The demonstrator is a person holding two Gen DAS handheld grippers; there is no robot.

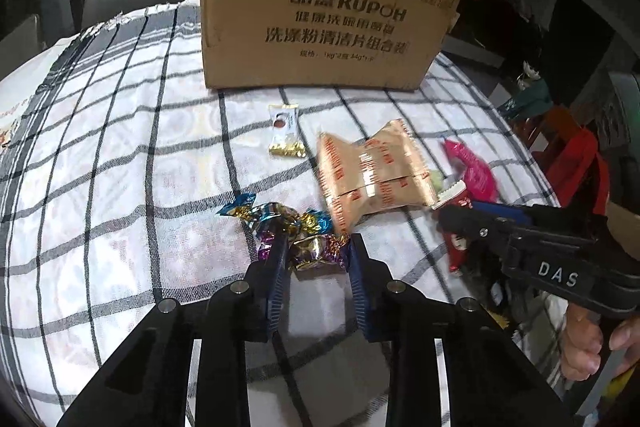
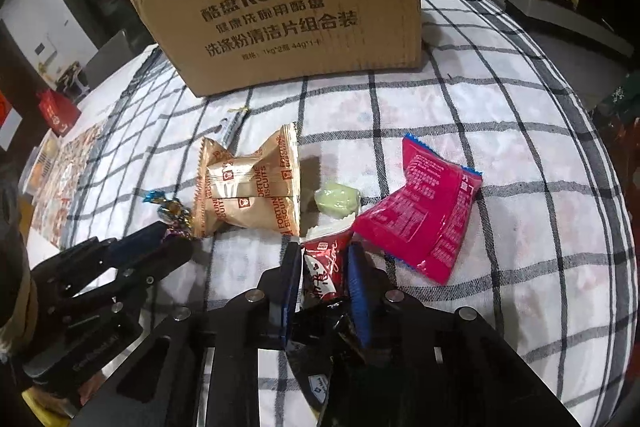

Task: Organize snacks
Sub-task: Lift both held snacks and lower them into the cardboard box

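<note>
Foil-wrapped candies (image 1: 296, 235), blue, gold and purple, lie in a small heap on the checked cloth (image 1: 120, 155) of the desk, and the left tongs (image 1: 318, 247) stand spread around one of them, a pad on either side, not yet clenched. Just right of the heap lies a tan biscuit packet (image 2: 248, 191), then a pale green sweet (image 2: 336, 201) and a pink packet (image 2: 420, 215), all near one another. The right tongs (image 2: 324, 263) are closed against a red-and-white wrapper (image 2: 322, 267) that lies touching the pink packet's corner. Farther back a small white-and-gold sachet (image 1: 285, 131) lies alone. Behind everything a brown cardboard box (image 1: 320, 11) printed KUPOH stands upright on the cloth.
</note>
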